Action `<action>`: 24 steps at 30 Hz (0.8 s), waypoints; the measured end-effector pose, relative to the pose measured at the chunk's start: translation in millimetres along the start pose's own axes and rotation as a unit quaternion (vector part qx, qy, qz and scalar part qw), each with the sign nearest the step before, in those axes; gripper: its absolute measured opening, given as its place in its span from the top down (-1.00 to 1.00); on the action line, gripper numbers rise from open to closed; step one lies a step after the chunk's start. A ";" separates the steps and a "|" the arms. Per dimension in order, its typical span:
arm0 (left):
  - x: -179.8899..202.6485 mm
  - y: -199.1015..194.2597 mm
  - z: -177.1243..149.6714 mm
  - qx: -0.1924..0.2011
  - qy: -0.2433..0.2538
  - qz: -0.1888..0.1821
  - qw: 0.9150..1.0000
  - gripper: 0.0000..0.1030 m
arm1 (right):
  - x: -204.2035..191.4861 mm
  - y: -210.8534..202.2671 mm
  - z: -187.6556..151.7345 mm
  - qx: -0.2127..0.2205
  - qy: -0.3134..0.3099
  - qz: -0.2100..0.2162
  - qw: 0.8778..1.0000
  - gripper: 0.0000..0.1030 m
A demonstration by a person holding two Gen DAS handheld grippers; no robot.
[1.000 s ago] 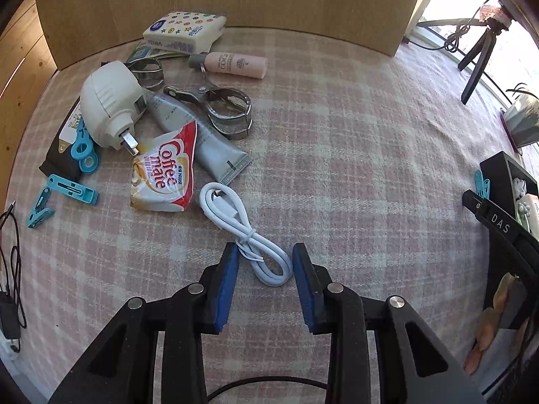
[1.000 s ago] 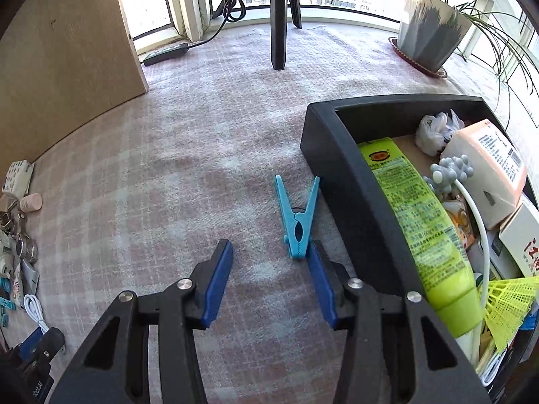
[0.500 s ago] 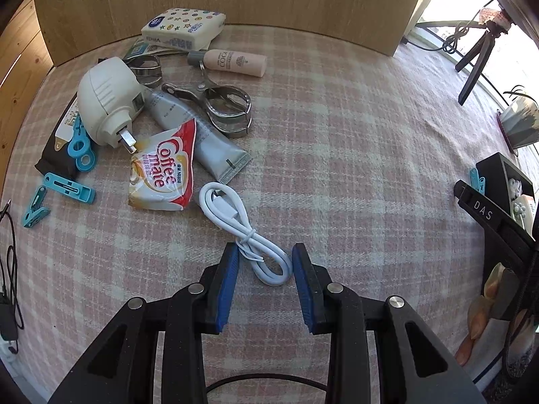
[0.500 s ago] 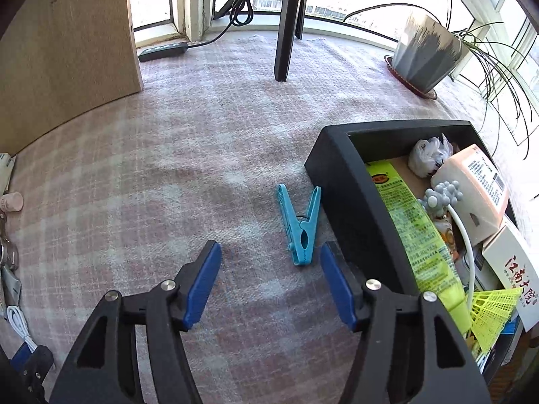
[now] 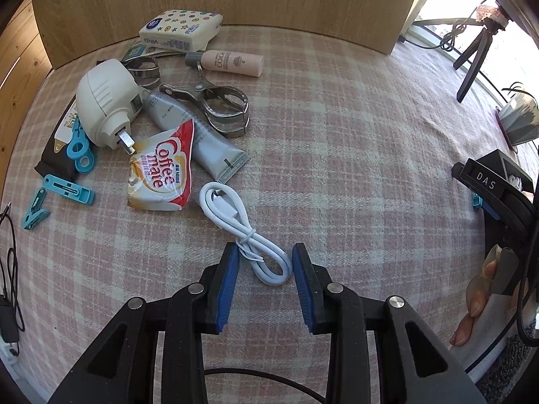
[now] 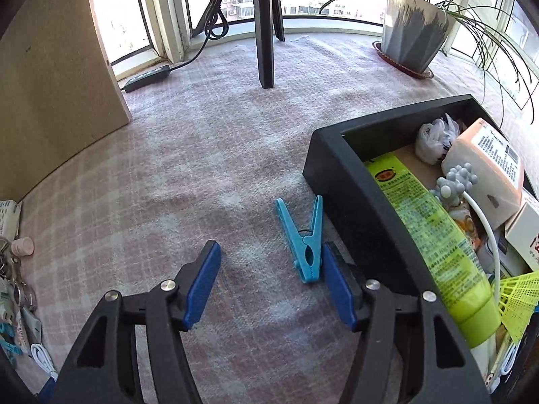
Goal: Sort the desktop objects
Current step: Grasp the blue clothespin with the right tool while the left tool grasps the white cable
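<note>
A coiled white USB cable (image 5: 222, 202) lies on the plaid cloth, and its near loop sits between the blue pads of my left gripper (image 5: 265, 249). That gripper stands open around the loop without squeezing it. In the right wrist view a blue clothespin (image 6: 305, 245) lies on the cloth beside the black bin (image 6: 340, 175). My right gripper (image 6: 269, 249) stands wide and its jaws are closing. The clothespin's tip is just inside the right pad (image 6: 337, 286), and the pads do not press on it.
A pile at far left holds a white plug adapter (image 5: 104, 101), Coffee-mate sachet (image 5: 161, 171), grey tube (image 5: 198, 138), metal clips (image 5: 222, 107), pink bottle (image 5: 232, 62), tissue pack (image 5: 182, 30) and blue clips (image 5: 67, 192). The bin is crowded with a green tube (image 6: 427, 232). A plant pot (image 6: 414, 30) and tripod leg (image 6: 264, 33) stand beyond.
The right gripper's jaws have spread much wider, and the clothespin now lies just inside the right pad. The left gripper and the cable have stayed put.
</note>
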State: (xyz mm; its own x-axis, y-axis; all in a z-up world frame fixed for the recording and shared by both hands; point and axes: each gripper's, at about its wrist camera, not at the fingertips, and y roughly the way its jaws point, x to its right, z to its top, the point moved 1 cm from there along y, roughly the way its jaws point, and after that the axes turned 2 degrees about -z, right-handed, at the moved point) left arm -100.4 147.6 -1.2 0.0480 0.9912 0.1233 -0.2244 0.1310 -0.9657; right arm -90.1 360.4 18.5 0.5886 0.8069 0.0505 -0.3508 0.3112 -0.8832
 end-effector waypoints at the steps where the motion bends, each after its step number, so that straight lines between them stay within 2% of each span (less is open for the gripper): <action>1: -1.1 0.2 0.8 0.000 -0.002 -0.003 1.000 0.40 | -1.3 1.0 1.9 0.000 -0.004 0.004 1.000 -0.14; 3: -3.6 0.4 2.3 -0.002 -0.007 -0.012 1.000 0.41 | -2.3 2.8 5.9 -0.001 -0.009 0.011 1.000 -0.07; 5: -12.4 -0.4 6.9 -0.006 -0.018 -0.025 1.000 0.43 | -0.7 4.4 10.7 -0.002 -0.010 0.012 1.000 0.10; 9: -20.6 0.3 10.7 -0.012 -0.034 -0.043 0.998 0.50 | 5.5 6.9 18.0 -0.001 -0.014 0.019 1.000 0.62; 16: -18.0 1.7 13.1 -0.010 -0.032 -0.049 0.998 0.58 | 9.9 3.9 13.2 0.003 -0.046 0.056 0.997 0.63; 24: -4.9 -0.8 3.0 -0.004 0.003 -0.051 0.999 0.59 | 34.5 -12.3 -21.1 -0.023 -0.055 0.143 0.988 0.64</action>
State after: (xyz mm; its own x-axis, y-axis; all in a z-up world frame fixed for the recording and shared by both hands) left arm -103.3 142.7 -0.4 0.0751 0.9728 0.2192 -0.2109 0.2304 -0.9500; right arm -50.1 373.9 21.2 0.3874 0.9086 -0.1559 -0.4567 0.0423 -0.8886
